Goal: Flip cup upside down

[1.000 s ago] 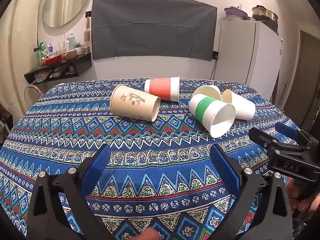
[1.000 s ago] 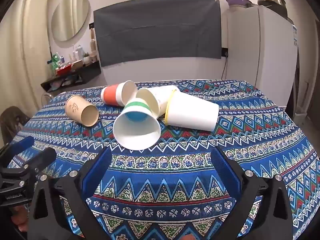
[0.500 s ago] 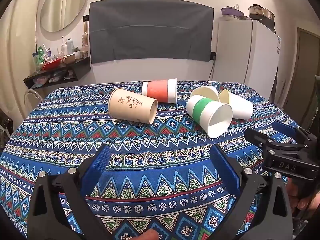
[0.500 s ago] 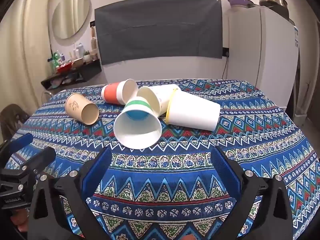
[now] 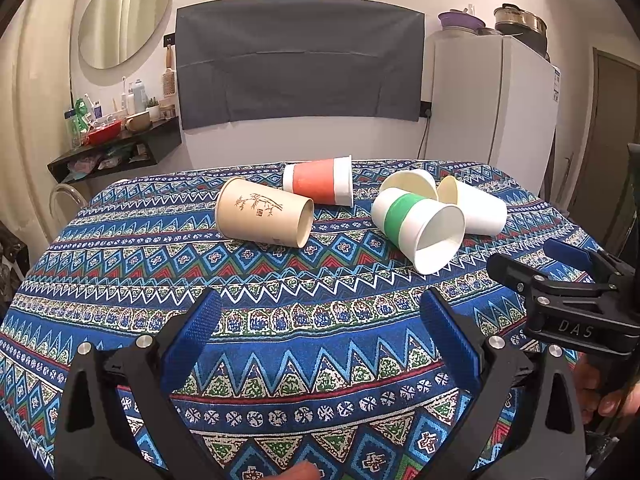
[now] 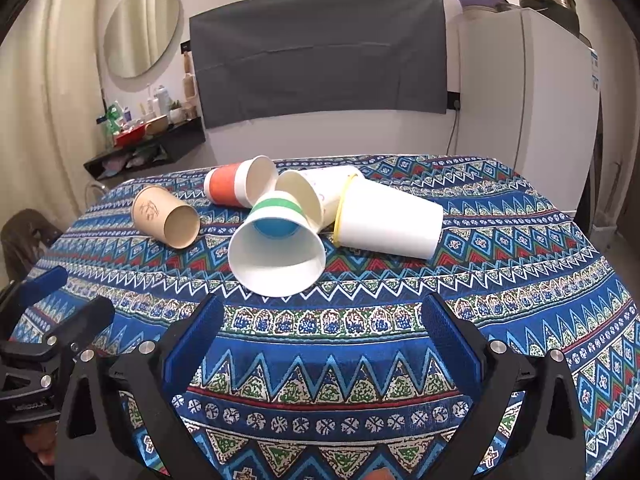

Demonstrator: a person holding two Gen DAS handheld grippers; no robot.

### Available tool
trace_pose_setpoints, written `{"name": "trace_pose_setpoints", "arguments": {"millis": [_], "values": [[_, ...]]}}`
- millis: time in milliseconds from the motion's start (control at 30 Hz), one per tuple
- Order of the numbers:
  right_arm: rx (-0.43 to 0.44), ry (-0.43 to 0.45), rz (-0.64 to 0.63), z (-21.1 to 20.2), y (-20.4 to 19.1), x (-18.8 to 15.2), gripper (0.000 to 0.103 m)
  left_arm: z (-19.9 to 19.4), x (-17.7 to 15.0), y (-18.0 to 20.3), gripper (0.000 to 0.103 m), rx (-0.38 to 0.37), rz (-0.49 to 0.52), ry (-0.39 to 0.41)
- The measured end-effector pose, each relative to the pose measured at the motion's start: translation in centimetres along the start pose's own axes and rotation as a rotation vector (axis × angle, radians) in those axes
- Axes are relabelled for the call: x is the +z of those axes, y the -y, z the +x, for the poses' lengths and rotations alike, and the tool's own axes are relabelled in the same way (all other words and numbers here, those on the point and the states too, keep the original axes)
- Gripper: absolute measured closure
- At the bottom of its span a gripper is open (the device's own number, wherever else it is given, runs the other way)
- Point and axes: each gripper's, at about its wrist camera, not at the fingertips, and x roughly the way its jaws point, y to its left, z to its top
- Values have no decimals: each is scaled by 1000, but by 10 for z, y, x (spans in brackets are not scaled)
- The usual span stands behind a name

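**Lining up on the nearest tipped cup**

While both of my grippers hover low over the patterned blue cloth on the counter (image 6: 520,280), nothing is held: the left gripper (image 5: 320,336) and the right gripper (image 6: 320,336) each stand spread wide and empty. Five paper cups lie on their sides in a cluster ahead. Nearest my right gripper is the white paper cup with a green band (image 6: 276,244), its mouth facing me, touching the yellow-rimmed white cup (image 6: 388,220) beside it. I judge that one my best target: pinch its wall across the middle, gently to avoid crushing it, lift clear of its neighbours, then turn my wrist until the rim meets the cloth.
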Motion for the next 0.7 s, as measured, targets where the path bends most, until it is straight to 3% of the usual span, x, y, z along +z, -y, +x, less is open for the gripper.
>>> {"name": "trace_pose_setpoints", "arguments": {"millis": [700], "values": [[8, -25, 13, 5, 2, 0, 8, 0, 0, 3, 6, 20, 17, 1]]}}
